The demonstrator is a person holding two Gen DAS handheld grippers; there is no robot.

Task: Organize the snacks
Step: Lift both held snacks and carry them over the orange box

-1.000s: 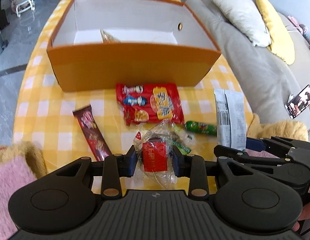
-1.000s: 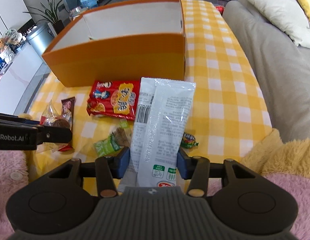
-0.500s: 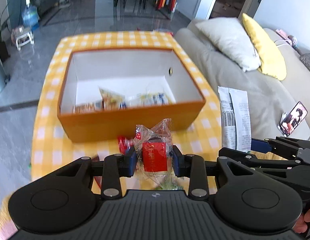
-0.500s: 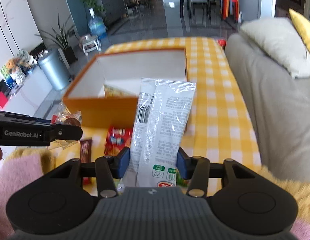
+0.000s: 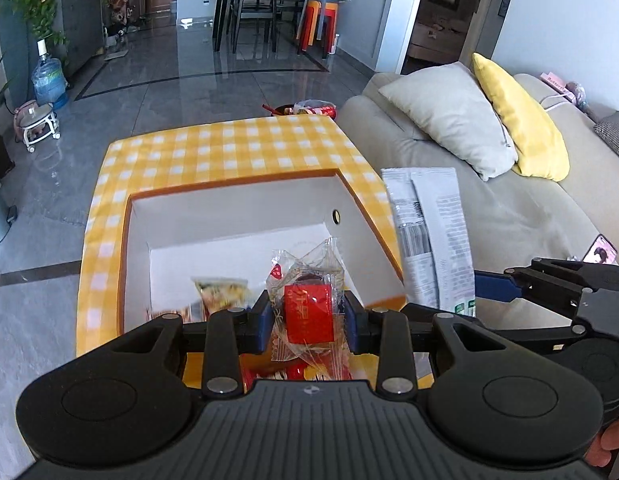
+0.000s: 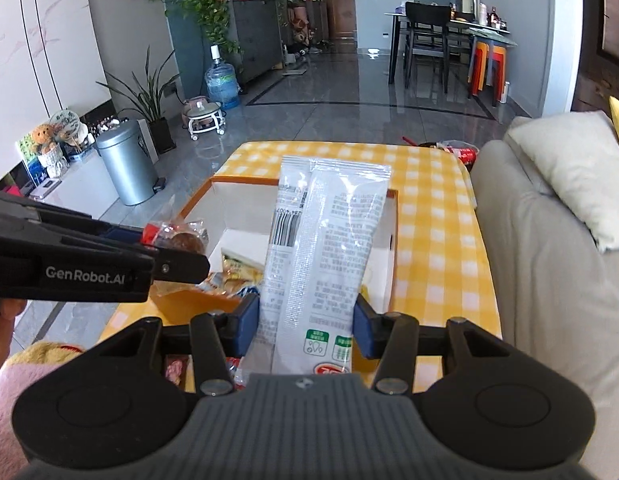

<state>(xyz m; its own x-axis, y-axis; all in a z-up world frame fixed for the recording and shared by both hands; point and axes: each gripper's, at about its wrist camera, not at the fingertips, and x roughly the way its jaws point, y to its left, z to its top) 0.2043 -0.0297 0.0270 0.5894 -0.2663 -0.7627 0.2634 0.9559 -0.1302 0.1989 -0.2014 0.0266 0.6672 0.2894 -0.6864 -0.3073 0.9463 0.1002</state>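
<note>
- Left gripper [image 5: 307, 316] is clamped on a clear-wrapped pastry with a red label [image 5: 308, 312], held above the open orange cardboard box [image 5: 373, 216].
- Right gripper [image 6: 307, 322] is clamped on a tall white plastic snack packet [image 6: 325, 256], upright, just beside the box.
- The box sits on a yellow checked tablecloth [image 5: 229, 148] with several snack packs [image 5: 221, 290] inside.

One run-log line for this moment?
left claw: shut on clear-wrapped cake | right claw: shut on white packet | both above orange box

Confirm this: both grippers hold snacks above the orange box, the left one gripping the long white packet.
Wrong gripper. The right wrist view shows the right gripper gripping the long white packet; the left gripper holds a clear-wrapped red snack above the orange box.
</note>
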